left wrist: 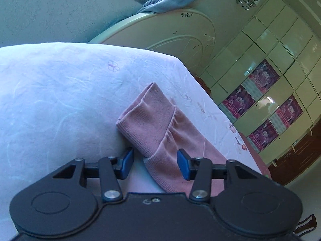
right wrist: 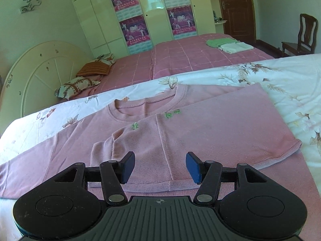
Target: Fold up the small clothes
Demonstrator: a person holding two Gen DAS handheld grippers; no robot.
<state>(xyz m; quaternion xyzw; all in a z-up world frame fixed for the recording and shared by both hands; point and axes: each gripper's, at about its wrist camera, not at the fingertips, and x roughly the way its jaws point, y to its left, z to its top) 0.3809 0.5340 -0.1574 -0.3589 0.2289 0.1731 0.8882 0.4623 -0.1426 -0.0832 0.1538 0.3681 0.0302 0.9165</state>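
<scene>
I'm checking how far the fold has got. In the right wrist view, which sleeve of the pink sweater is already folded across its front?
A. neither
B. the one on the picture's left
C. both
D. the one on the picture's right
D: the right-hand sleeve lies across the sweater chest, while the left sleeve stretches out flat over the sheet.

daylight, bright | cabinet doors [left wrist: 266, 98] glare | fisheye edges bent, dark corners

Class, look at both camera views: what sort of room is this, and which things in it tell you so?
Most likely a bedroom: a bed with a rounded headboard and pillows, and a tall wardrobe along the wall.
</scene>
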